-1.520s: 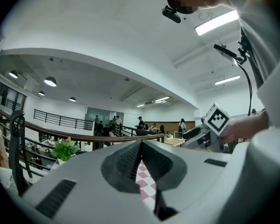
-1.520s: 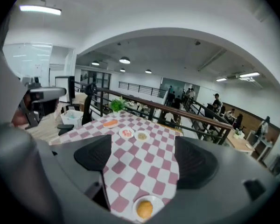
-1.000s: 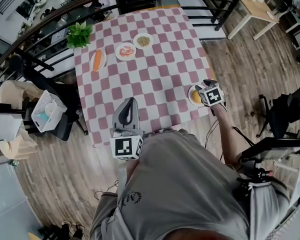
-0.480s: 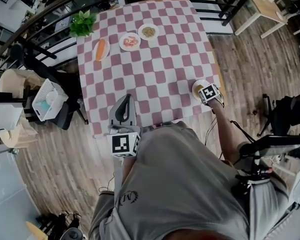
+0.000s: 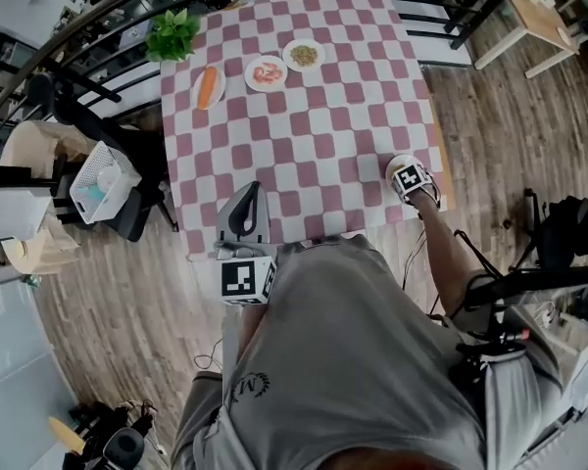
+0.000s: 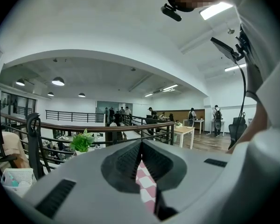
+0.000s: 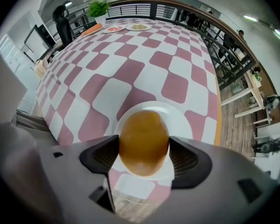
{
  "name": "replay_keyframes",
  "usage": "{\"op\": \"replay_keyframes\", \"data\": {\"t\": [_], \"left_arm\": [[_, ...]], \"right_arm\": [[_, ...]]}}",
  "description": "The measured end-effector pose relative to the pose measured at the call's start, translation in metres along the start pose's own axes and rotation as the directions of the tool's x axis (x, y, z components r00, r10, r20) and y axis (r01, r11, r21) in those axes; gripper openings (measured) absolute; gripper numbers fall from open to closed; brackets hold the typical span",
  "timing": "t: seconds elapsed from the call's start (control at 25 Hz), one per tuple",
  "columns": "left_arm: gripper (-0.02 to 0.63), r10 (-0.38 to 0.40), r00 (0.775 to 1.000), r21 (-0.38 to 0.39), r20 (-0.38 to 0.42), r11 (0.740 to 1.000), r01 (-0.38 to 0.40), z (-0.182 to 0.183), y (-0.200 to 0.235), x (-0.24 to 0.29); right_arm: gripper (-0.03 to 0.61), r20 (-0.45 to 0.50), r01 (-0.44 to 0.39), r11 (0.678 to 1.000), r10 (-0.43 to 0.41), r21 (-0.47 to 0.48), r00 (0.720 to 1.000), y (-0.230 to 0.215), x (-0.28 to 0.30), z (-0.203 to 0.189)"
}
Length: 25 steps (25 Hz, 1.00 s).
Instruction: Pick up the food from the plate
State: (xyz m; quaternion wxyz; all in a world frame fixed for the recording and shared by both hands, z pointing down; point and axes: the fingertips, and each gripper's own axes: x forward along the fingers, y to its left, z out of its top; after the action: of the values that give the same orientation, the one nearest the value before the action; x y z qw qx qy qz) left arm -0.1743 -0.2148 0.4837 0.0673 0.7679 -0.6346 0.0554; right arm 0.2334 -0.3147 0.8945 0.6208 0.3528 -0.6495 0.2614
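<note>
Lining up the grasp at the near right edge of the checked desk (image 5: 314, 116). The right gripper (image 7: 143, 157) points straight down over the white plate (image 7: 186, 120) there. Its jaws are apart and have just been opening, with the round golden-brown food (image 7: 143, 141) between them. The pads sit right at its sides, and I see no squeeze yet.

To do it well, I'd say: keep the food centred between the pads, go low enough to take it at its widest part, clear the plate rim, close gently since it looks soft and rounded, then lift straight up so the plate doesn't slide off the edge.

The left gripper (image 6: 141, 146) is level at the near left edge of the desk, jaws together at the tips with nothing in them.

Containers:
- White basket (image 5: 78, 189), off the desk to the left, holds pale items I can't identify.
- Three small plates sit at the far left of the desk:
  - carrot plate (image 5: 208, 87), holding a long orange piece
  - middle plate (image 5: 266, 72), holding pink-red bits
  - last plate (image 5: 304, 55), holding a brownish heap
- A potted plant (image 5: 172, 35) stands at the far left corner.
</note>
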Motion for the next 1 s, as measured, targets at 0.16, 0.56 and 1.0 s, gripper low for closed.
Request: {"op": "replay_keyframes", "data": {"t": [0.16,0.56,1.0], "left_arm": [[0.01,-0.003,1.0,0.007,-0.013,1.0,0.003,-0.005,-0.001,-0.001],[0.009,0.012,1.0,0.006,-0.001,1.0,-0.012,-0.003,-0.001,-0.002],[0.01,0.028,1.0,0.009,0.001,1.0,-0.028,-0.005,-0.002,-0.008]], "right_arm": [[0.345,0.072,-0.106,0.994,0.103,0.041,0.992,0.016,0.025,0.0],[0.347,0.093,-0.116,0.993,0.114,0.02,0.989,0.017,0.029,0.003],[0.35,0.073,-0.107,0.989,0.115,-0.102,0.991,0.019,0.03,0.006]]}}
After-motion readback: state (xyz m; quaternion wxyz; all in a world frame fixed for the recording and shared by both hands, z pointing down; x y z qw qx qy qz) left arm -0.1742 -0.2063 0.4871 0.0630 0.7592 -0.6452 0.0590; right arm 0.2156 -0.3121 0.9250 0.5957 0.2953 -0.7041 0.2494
